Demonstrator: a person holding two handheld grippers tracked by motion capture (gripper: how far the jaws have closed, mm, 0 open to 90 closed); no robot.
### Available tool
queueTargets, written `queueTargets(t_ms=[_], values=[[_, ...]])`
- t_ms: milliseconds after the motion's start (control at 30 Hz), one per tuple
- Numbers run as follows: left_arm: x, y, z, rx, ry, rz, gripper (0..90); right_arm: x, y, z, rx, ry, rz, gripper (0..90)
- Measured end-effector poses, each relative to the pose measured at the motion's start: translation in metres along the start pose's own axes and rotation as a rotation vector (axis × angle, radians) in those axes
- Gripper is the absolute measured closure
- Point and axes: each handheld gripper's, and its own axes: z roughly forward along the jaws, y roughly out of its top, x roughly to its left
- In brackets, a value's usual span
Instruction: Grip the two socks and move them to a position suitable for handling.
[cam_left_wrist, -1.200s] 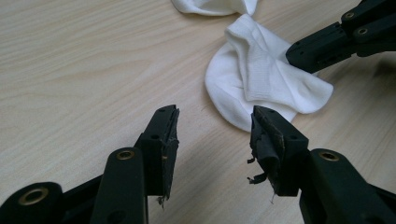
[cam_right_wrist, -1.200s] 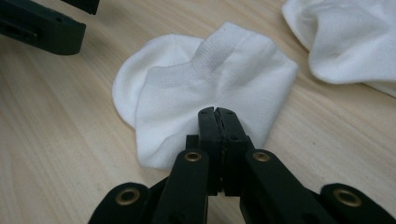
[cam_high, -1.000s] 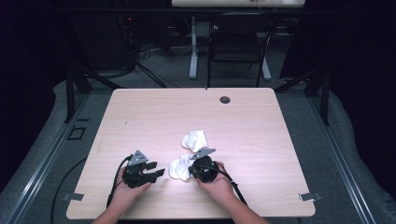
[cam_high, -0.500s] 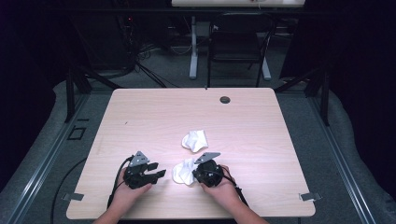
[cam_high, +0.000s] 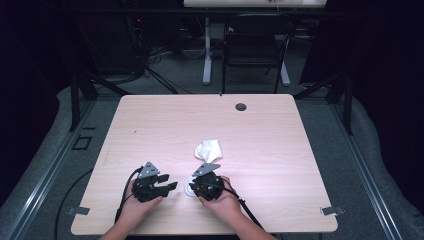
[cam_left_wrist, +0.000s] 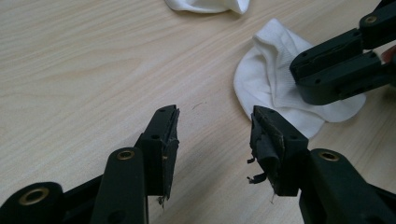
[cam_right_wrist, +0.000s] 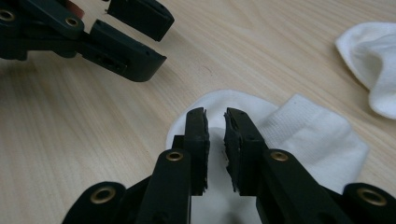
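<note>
Two white socks lie on the light wood table (cam_high: 280, 150). The nearer sock (cam_right_wrist: 317, 140) lies flat at the table's front, and my right gripper (cam_right_wrist: 215, 114) is shut on its edge, with a thin gap between the pads. From the high view that right gripper (cam_high: 191, 186) covers most of this sock (cam_high: 188, 190). The other sock (cam_high: 209, 148) sits crumpled just behind. My left gripper (cam_left_wrist: 215, 116) stands open over bare wood, a short way left of the nearer sock (cam_left_wrist: 271, 79), with nothing between its jaws. The two grippers face each other.
A round cable hole (cam_high: 241, 106) sits near the table's far edge. A dark chair (cam_high: 255, 45) and table legs stand on the floor behind. Metal brackets (cam_high: 331, 210) mark the front corners. Cables trail from both grippers off the front edge.
My right gripper has pulled one sock away from the other, toward the person and slightly left. The left gripper has stayed nearly still and open.
</note>
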Motion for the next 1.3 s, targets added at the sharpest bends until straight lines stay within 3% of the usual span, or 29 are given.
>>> queueTargets(t_ms=[267,333,367,533,767,967,1167,1300], values=[[0.001,0.0,0.0,0.0,0.001,0.002,51.6,0.001,-0.001,0.006,0.019,-0.01,0.003,74.3],[0.0,0.001,0.0,0.003,-0.002,0.003,51.6,0.001,0.0,0.006,0.037,-0.007,-0.018,73.4],[0.0,0.001,0.0,0.007,-0.001,0.005,51.6,0.003,-0.001,0.007,0.023,-0.013,-0.014,73.5],[0.0,0.001,0.0,0.007,0.0,0.002,51.6,0.008,-0.004,0.008,0.034,-0.052,-0.082,75.2],[0.0,0.001,0.0,0.007,0.0,0.002,51.6,0.013,-0.007,0.01,0.008,-0.096,-0.131,79.5],[-0.001,0.0,0.001,0.007,0.001,0.006,51.6,0.008,-0.005,0.009,0.02,-0.085,-0.092,85.5],[-0.002,0.0,0.001,0.004,0.007,0.006,51.6,0.003,-0.004,0.006,0.013,-0.052,-0.029,87.4],[-0.002,0.0,0.002,0.005,-0.002,0.003,51.6,0.002,-0.002,0.001,0.001,-0.039,-0.012,87.6]])
